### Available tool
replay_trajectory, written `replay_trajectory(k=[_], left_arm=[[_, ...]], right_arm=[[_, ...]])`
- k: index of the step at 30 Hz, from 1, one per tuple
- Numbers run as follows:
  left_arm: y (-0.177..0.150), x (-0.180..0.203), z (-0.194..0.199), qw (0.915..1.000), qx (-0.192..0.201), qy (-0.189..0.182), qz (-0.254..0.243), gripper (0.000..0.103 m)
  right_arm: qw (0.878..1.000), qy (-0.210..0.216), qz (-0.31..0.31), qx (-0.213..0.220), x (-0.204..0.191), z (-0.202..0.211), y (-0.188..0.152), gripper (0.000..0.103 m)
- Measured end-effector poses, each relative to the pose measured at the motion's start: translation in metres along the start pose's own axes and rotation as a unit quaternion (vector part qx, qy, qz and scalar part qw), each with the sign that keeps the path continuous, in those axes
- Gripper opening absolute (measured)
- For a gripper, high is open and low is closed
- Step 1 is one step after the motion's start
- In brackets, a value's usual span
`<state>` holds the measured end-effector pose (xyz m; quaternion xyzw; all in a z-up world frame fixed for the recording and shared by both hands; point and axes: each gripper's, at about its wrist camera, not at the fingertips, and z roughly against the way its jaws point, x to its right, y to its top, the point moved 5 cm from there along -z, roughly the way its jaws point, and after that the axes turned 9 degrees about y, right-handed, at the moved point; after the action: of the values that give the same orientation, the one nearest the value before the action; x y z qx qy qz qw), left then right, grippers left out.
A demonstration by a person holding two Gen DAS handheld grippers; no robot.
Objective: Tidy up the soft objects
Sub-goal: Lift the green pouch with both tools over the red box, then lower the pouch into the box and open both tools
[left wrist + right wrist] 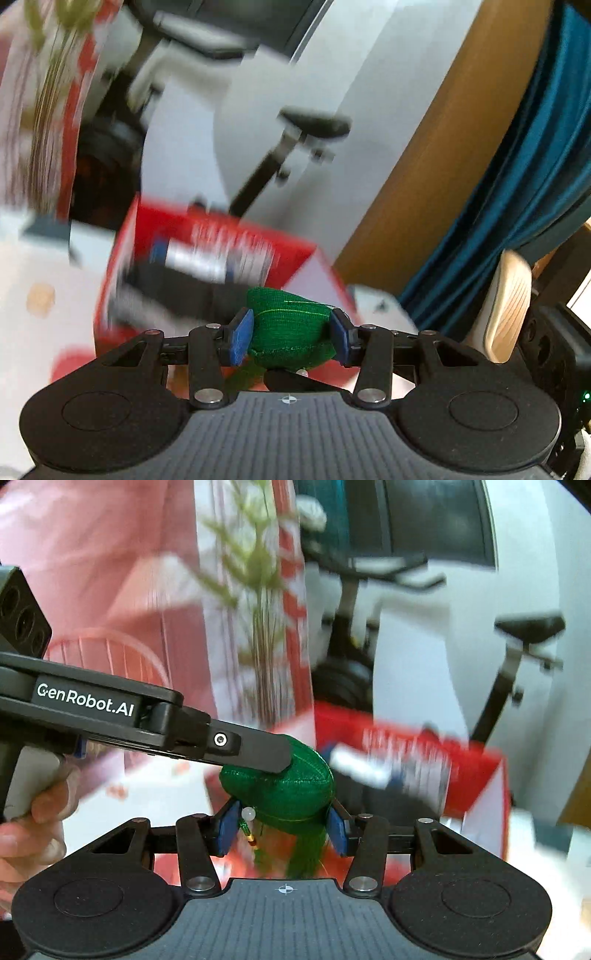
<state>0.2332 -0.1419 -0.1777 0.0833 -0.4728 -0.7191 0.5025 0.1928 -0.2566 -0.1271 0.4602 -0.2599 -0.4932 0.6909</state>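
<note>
A green fabric pouch (288, 328) with a green tassel and a white bead is pinched between the blue pads of my left gripper (291, 334), which is shut on it. In the right wrist view the same green pouch (291, 790) sits between the blue pads of my right gripper (282, 829), also shut on it, with the tassel hanging below. The left gripper's black finger (258, 753) reaches in from the left and presses on the pouch's top. The pouch hangs in the air, held by both grippers.
A red box (207, 251) with dark things in it lies below and beyond the pouch, blurred. An exercise bike saddle (528, 627) stands behind it. A person's hand (37, 812) grips the left handle. Green plant stems (258, 590), a teal curtain (535, 166).
</note>
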Motion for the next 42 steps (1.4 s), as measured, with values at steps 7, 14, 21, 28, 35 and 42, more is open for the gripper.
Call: replay_trajectory(k=[7,14,21,28,35,42], left_arm=[[0.08,0.025,0.014,0.9958,0.089,-0.019,-0.008,0.047],[0.124,0.041,-0.01,0.9919,0.108,-0.026,-0.061,0.048],[0.141,0.034,-0.065,0.9963,0.05,-0.036,-0.06,0.048],[0.125,0.028,-0.138,0.9978,-0.001,-0.034,-0.057,0.047],[0.111,0.026,-0.182,0.9985,-0.011,-0.026,-0.046,0.044],[0.119,0.02,-0.17,0.996,0.016,0.03,-0.082,0.06]], right_arm=[[0.997,-0.037,0.043,0.059,0.026,-0.003,0.069,0.046],[0.995,-0.067,0.06,0.051,0.065,-0.027,0.089,0.047],[0.996,-0.08,0.037,-0.003,0.114,-0.063,0.061,0.047],[0.995,-0.09,-0.014,-0.045,0.162,-0.085,0.024,0.047],[0.989,-0.133,-0.057,-0.04,0.184,-0.084,0.023,0.07],[0.985,-0.156,-0.073,-0.018,0.186,-0.07,0.027,0.096]])
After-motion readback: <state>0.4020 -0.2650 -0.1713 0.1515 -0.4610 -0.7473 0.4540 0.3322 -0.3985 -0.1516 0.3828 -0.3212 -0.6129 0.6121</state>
